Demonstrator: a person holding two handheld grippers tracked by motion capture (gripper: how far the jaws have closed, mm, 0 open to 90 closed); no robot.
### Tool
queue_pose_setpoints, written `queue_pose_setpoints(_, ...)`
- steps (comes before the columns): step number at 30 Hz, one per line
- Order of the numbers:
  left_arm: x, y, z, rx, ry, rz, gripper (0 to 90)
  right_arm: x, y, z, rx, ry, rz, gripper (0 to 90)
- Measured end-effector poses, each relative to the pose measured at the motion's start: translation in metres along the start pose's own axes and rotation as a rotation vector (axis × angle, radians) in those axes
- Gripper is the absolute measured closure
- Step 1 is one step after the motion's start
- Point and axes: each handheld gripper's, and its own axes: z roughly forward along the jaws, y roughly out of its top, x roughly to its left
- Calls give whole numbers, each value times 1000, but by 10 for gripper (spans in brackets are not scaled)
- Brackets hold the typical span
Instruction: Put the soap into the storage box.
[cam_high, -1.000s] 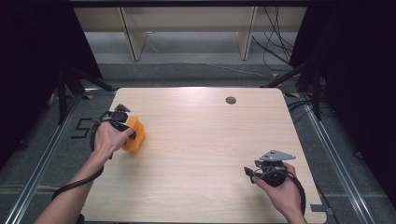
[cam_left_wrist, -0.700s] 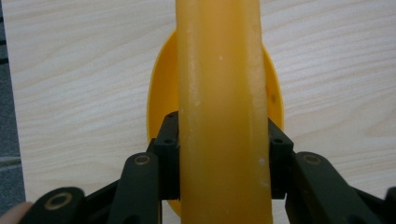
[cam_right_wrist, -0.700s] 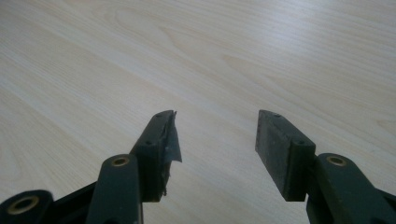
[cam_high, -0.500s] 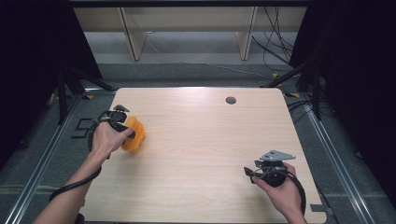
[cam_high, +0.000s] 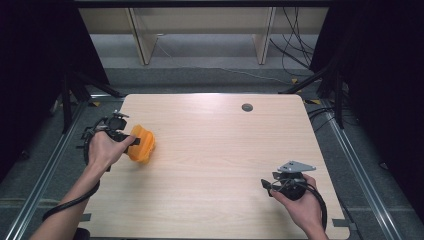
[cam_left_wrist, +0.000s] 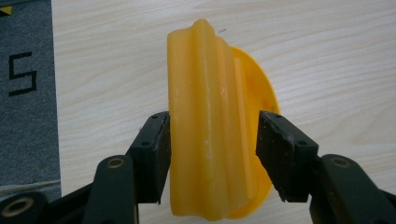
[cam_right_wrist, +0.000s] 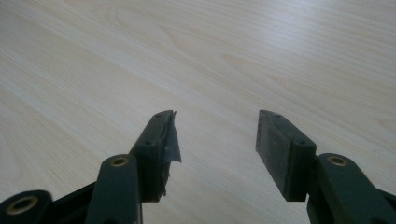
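Note:
An orange ridged plastic piece with a round rim (cam_high: 140, 144) stands on edge near the left side of the wooden table (cam_high: 215, 150). My left gripper (cam_high: 131, 142) reaches it from the left, held by a hand. In the left gripper view the orange piece (cam_left_wrist: 210, 126) fills the gap between both black pads (cam_left_wrist: 156, 154), which press on its two sides. My right gripper (cam_high: 265, 186) rests low over the table's front right, held in the other hand. In the right gripper view the right gripper (cam_right_wrist: 215, 154) is open above bare wood.
A small dark round grommet (cam_high: 247, 107) sits in the table near its far edge. The table's left edge and grey floor (cam_left_wrist: 25, 93) with a marking lie just left of the orange piece. Shelf legs and cables stand beyond the far edge.
The left hand and the orange piece have shifted slightly to the left. The right gripper has stayed where it was.

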Motion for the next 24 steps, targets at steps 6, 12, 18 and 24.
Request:
queue_pose_setpoints(6, 2, 1, -1, -10, 2, -10, 431, -1, 0, 0, 3, -1, -2, 475)
queue_pose_setpoints(12, 4, 0, -4, -25, 3, -16, 427, 0, 0, 0, 1, 1, -1, 475)
queue_pose_setpoints(18, 5, -2, -17, -64, -9, -13, 422, -1, 0, 0, 2, -1, -4, 474)
queue_pose_setpoints(24, 6, -16, -39, -128, -73, -18, 409, -3, -1, 1, -11, -1, -25, 474)
